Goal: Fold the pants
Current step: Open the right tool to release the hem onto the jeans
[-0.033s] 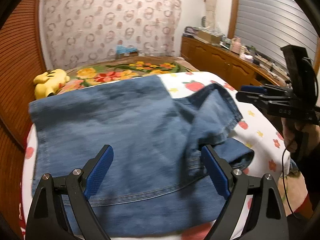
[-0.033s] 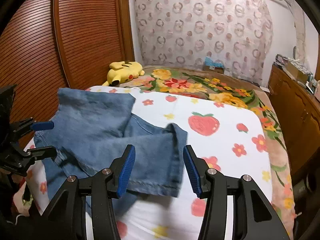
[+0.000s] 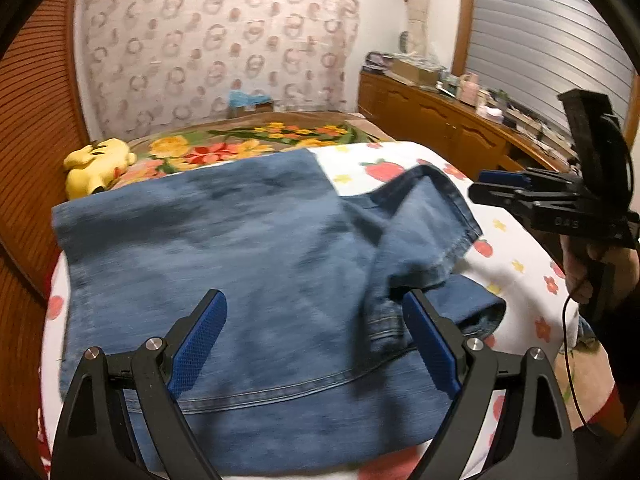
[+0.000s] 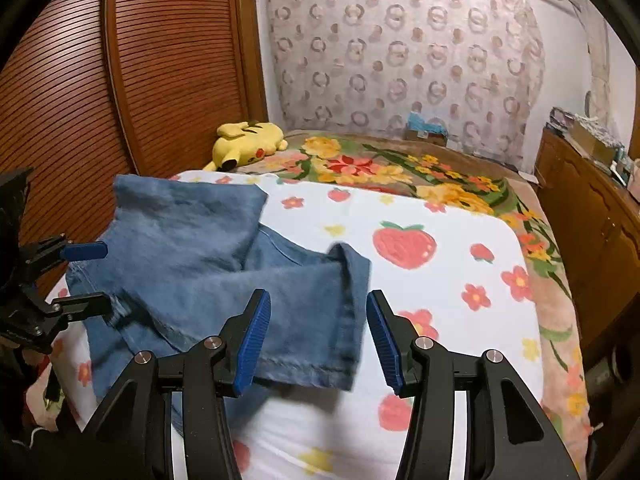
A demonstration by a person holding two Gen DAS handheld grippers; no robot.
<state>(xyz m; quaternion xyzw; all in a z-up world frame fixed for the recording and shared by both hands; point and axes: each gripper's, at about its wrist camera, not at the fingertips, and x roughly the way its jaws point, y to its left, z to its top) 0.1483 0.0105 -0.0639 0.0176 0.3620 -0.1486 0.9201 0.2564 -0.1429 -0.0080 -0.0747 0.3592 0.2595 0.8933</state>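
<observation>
Blue jeans lie on the bed, the wide part spread flat and one leg folded back across it, hem toward the middle of the sheet. My left gripper hovers wide open over the denim near the waistband seam, nothing between its pads. My right gripper is open just above the folded leg's hem, and the cloth lies loose below its blue pads. In the left wrist view the right gripper hangs in the air at the right, held by a hand. The left gripper shows at the left edge of the right wrist view.
A white sheet with strawberries covers the near bed, with a floral blanket behind. A yellow plush toy lies at the far left by the slatted wardrobe door. A wooden dresser with clutter runs along the right.
</observation>
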